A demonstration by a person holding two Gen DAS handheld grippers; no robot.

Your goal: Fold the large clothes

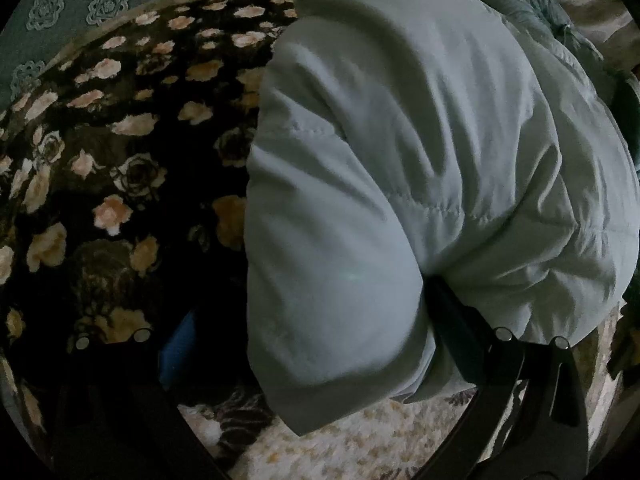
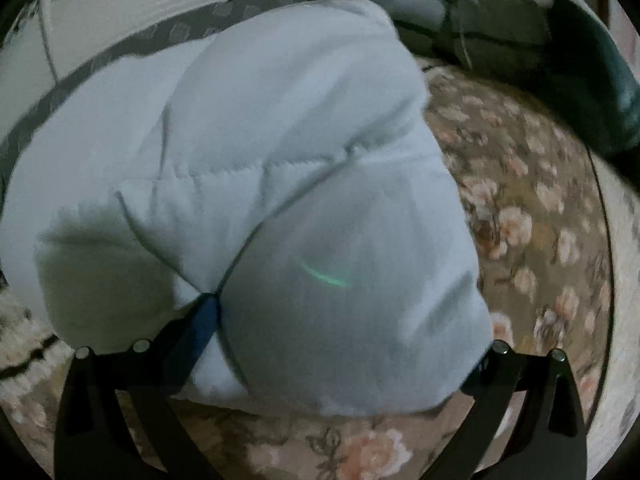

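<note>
dim light is lying over a bed covered by a dark floral blanket (image 1: 120, 152), brown-black with peach roses, and the same blanket (image 2: 532, 216) is showing paler and blurred in the right wrist view. beyond it, a grey-green patterned wall covering (image 1: 80, 4) is curving across the top left of the left wrist view. a pale blue quilted jacket (image 1: 400, 160) is lying bunched on the blanket, puffed up and filling the middle of both views; its stitched seams (image 2: 248, 172) are running across the padding.

the left gripper (image 1: 312, 332) is sitting with its fingers wide apart, a thick fold of the jacket bulging between them. the right-hand finger (image 1: 460, 328) is pressing into a crease of the fabric, while the other finger (image 1: 176, 352), with a blue pad, is lying in shadow beside the cloth; whether it is touching cannot be told.

the right gripper (image 2: 332, 344) is also standing wide, with a padded corner of the jacket (image 2: 320, 240) swelling between its fingers. one finger (image 2: 204, 324), blue-padded, is tucking into a seam where several folds are meeting, and the other finger (image 2: 480, 372) is sitting against the far edge of the bulge.

a crumpled grey-green garment (image 2: 480, 20) is lying at the back of the bed, near the jacket's upper end. a pale patterned rug or cover (image 1: 360, 440) is showing below the jacket.
</note>
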